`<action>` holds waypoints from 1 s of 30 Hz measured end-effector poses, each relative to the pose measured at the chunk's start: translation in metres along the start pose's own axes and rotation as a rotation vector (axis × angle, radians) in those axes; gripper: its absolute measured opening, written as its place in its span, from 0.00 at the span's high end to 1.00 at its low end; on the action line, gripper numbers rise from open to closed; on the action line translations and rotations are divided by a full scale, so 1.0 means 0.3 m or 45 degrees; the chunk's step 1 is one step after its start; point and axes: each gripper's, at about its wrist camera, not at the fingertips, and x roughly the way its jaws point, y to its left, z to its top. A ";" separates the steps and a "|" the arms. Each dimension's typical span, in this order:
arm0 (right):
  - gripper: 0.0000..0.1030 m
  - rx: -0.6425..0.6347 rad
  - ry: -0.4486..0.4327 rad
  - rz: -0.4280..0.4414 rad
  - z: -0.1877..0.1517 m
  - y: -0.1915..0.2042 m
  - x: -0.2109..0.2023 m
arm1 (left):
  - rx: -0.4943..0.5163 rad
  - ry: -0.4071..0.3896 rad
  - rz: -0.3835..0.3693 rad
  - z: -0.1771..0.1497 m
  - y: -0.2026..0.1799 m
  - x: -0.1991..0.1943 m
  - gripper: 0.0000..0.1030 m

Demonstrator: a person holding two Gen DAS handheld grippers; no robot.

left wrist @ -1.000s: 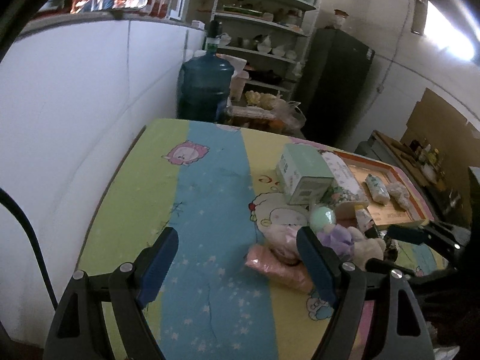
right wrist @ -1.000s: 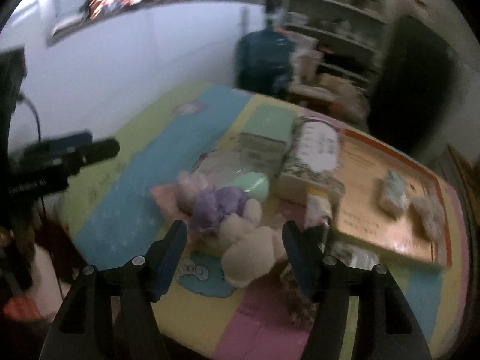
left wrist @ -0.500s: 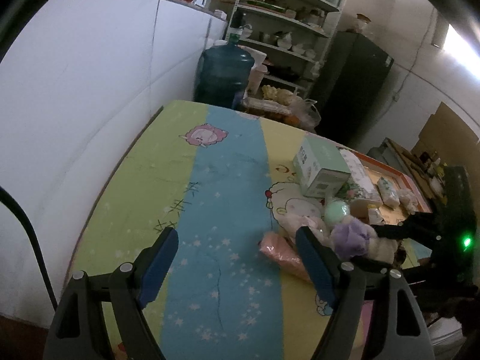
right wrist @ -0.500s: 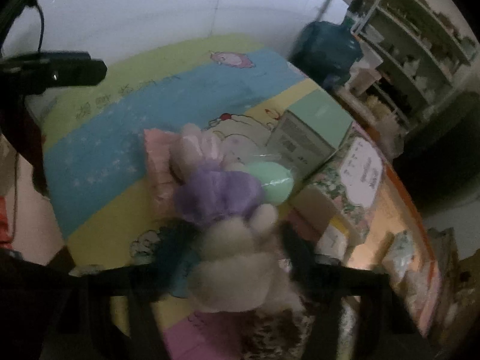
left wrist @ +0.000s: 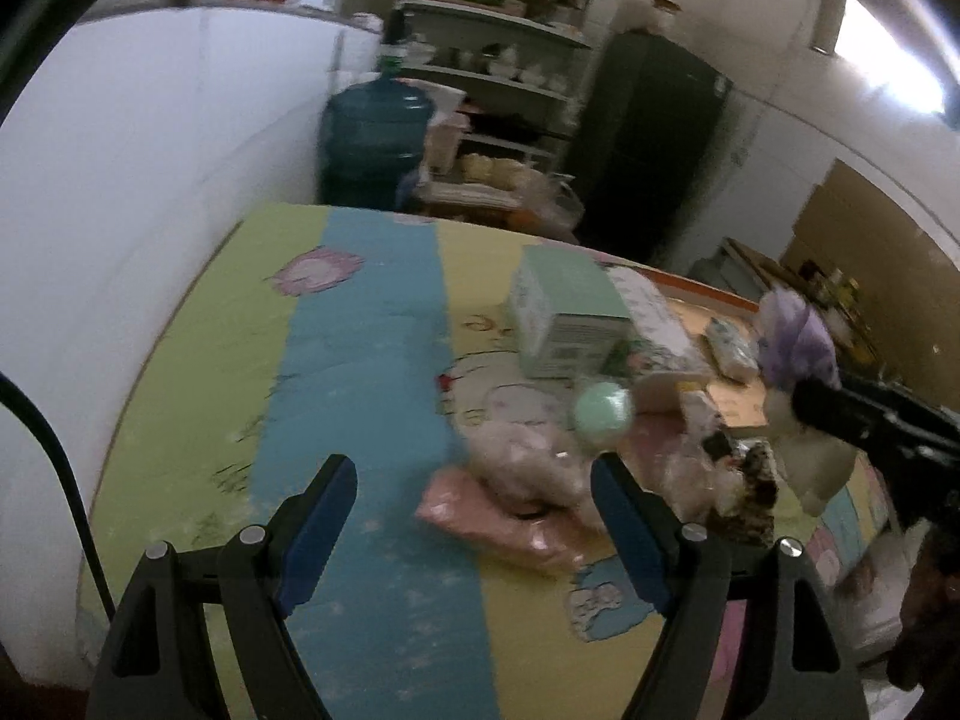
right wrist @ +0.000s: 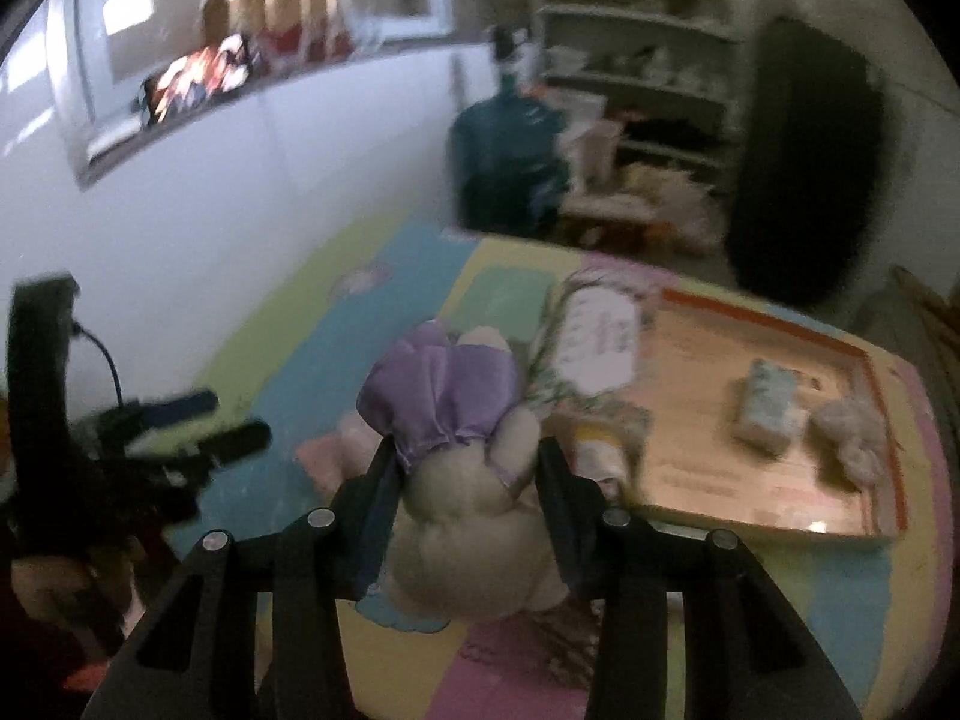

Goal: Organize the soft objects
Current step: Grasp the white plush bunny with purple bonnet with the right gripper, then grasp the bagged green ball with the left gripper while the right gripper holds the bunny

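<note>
My right gripper (right wrist: 465, 474) is shut on a cream plush doll in a purple dress (right wrist: 462, 438) and holds it above the table; the doll also shows at the right of the left wrist view (left wrist: 795, 354). My left gripper (left wrist: 474, 510) is open and empty, low over the blue stripe of the mat. Ahead of it lie a pink plush (left wrist: 528, 456), a flat pink packet (left wrist: 498, 522) and a mint green ball (left wrist: 603, 411). An orange-rimmed tray (right wrist: 774, 420) holds a wrapped packet (right wrist: 771, 405) and a fluffy toy (right wrist: 852, 429).
A mint green box (left wrist: 564, 312) and a floral tissue box (right wrist: 591, 342) stand mid-table. A dark patterned item (left wrist: 747, 498) lies near the front right. A white wall runs along the left; a water jug (left wrist: 375, 138) and shelves (left wrist: 510, 60) stand behind the table.
My right gripper closed on the plush doll and lifted it off the pile. My left gripper stayed open, shifting slightly.
</note>
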 end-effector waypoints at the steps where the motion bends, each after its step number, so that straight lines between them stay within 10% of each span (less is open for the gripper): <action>1: 0.56 0.018 -0.016 -0.018 -0.003 -0.003 -0.017 | 0.022 -0.001 -0.012 0.008 -0.019 0.007 0.22; 11: 0.55 0.169 -0.072 -0.108 -0.064 -0.068 -0.111 | 0.284 0.120 -0.118 0.105 -0.208 0.232 0.22; 30: 0.55 0.288 -0.050 -0.130 -0.098 -0.180 -0.097 | 0.267 0.360 -0.163 0.087 -0.231 0.488 0.42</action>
